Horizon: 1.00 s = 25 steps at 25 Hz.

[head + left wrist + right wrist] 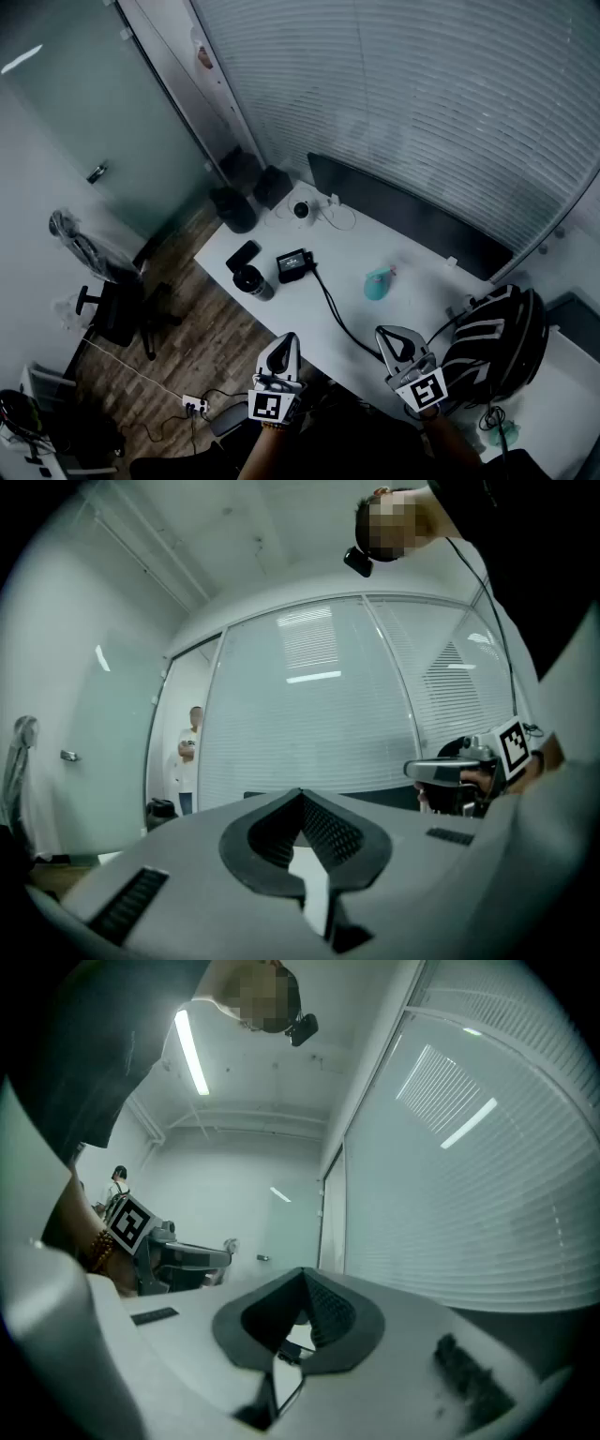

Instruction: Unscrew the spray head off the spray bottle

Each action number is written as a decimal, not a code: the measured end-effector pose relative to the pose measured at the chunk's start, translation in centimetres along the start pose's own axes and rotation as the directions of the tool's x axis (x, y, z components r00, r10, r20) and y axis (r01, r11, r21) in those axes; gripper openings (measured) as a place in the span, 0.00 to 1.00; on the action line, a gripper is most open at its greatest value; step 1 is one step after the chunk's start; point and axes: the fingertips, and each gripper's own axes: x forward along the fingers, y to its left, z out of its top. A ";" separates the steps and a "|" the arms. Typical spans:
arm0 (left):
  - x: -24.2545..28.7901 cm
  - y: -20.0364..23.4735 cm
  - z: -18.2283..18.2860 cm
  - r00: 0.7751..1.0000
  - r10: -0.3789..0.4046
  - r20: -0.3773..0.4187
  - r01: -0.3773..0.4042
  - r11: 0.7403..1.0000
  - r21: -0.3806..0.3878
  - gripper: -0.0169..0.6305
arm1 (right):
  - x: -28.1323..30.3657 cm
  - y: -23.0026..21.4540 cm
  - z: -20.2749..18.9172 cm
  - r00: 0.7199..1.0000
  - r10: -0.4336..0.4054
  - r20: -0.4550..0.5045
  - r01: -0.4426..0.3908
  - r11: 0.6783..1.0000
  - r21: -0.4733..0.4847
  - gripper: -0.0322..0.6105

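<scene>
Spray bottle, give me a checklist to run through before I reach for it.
1. Spray bottle on the table, in view: ok.
2. Bottle upright: cannot tell, too small.
3. Left gripper empty: ok, shut on nothing.
4. Right gripper empty: ok, shut on nothing.
5. Grippers open for grasping: not ok.
6. Approach clear: not ok, black cable crosses between left gripper and bottle.

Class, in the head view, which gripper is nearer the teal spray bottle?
Right. The right gripper is just below the spray bottle in the picture, apart from it; the left gripper is farther off, down-left.
</scene>
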 end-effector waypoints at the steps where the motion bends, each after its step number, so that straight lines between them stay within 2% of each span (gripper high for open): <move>1: 0.6 0.3 0.0 1.000 -0.010 0.000 0.010 1.000 0.000 0.02 | 0.4 -0.3 0.0 1.000 -0.015 -0.003 0.015 1.000 0.003 0.05; 8: 6.3 0.8 -0.6 0.988 -0.149 -0.032 0.149 0.989 -0.002 0.02 | 2.9 -4.0 -1.0 0.995 -0.095 -0.037 0.092 0.993 -0.078 0.05; 12: 10.0 0.7 -0.9 0.985 -0.172 -0.026 0.171 0.985 -0.019 0.02 | 3.8 -5.8 -1.9 0.989 -0.147 -0.021 0.146 0.989 -0.040 0.05; 15: 13.2 -0.3 -1.3 0.980 -0.197 -0.007 0.197 0.980 -0.022 0.02 | 3.9 -7.6 -2.8 0.986 -0.159 -0.047 0.157 0.987 -0.036 0.05; 20: 17.3 -1.5 -1.8 0.952 -0.307 -0.011 0.307 0.951 -0.027 0.02 | 4.7 -10.9 -2.6 0.971 -0.233 -0.049 0.230 0.971 -0.059 0.05; 25: 21.9 -1.2 -2.7 0.909 -0.417 -0.006 0.416 0.908 -0.049 0.02 | 4.7 -14.2 -3.2 0.932 -0.357 -0.058 0.352 0.932 -0.083 0.05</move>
